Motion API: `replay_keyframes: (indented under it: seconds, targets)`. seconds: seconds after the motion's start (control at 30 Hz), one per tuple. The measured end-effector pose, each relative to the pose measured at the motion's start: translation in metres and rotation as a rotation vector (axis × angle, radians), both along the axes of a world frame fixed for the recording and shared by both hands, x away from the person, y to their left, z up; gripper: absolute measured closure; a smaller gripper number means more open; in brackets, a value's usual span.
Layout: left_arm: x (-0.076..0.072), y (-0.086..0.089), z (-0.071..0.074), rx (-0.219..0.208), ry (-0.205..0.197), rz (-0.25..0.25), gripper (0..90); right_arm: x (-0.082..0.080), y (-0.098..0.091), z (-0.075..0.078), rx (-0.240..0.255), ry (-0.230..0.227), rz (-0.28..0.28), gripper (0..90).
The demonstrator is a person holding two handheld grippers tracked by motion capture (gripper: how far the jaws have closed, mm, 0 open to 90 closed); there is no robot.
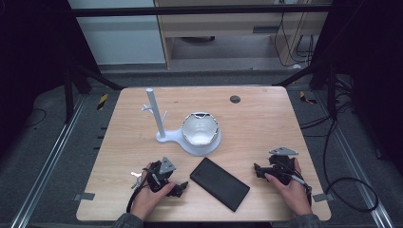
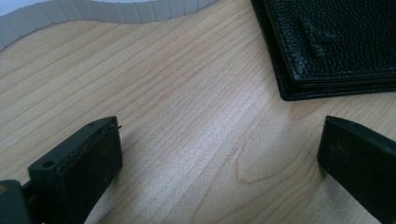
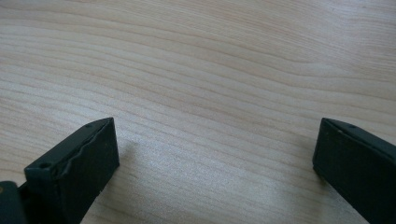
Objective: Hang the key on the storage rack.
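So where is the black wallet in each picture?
High view: the black wallet lies slantwise on the table, near the front edge, between the two hands.
Left gripper view: its corner fills the top right, beyond the open fingers.
Right gripper view: the wallet is not in it, just bare wood between the fingers.
Shared landmark: the pale wooden table, whose grain runs through all three.

Each hand carries a black gripper: the left gripper (image 1: 177, 189) and right gripper (image 1: 259, 170) are both topped by a grey three-cornered plate. Blocky matte-black jaws have small holes near their tips. Black cables trail back. The cuffs look like dark grey sleeves.
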State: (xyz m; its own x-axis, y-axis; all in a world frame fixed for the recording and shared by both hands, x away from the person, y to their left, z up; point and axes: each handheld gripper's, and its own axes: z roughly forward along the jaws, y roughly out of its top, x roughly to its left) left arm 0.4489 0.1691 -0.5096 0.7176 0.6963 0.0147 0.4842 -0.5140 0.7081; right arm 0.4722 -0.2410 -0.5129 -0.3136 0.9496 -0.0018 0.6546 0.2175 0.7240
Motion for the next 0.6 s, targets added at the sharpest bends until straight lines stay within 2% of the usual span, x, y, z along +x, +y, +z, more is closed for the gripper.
replay_keyframes:
  seconds: [0.1,0.17,0.27,0.33,0.4,0.47,0.6]
  targets:
    - [-0.001,0.002,0.002,0.013,0.009,-0.012,0.1,0.0,0.0,0.0,0.0,-0.001,-0.003,0.7]
    - [-0.002,0.004,0.005,0.023,0.015,-0.01,4.4,-0.001,0.001,0.0,-0.002,-0.001,-0.006,0.7]
    - [-0.001,0.006,0.017,0.041,0.012,0.005,4.7,-0.002,0.001,0.0,0.004,0.003,0.002,0.5]
    - [0.001,0.008,0.029,0.07,0.033,0.018,4.9,-0.003,0.0,0.0,0.002,0.003,0.01,0.5]
    - [0.005,0.009,0.041,0.117,0.07,0.038,4.9,-0.003,-0.001,0.0,-0.002,-0.002,0.02,0.5]
    - [0.007,0.011,0.049,0.143,0.094,0.049,5.1,-0.003,-0.001,0.0,0.0,0.001,0.023,0.5]
    - [0.007,0.019,0.06,0.23,0.127,0.082,5.3,0.0,-0.001,0.0,-0.002,0.0,0.042,0.4]
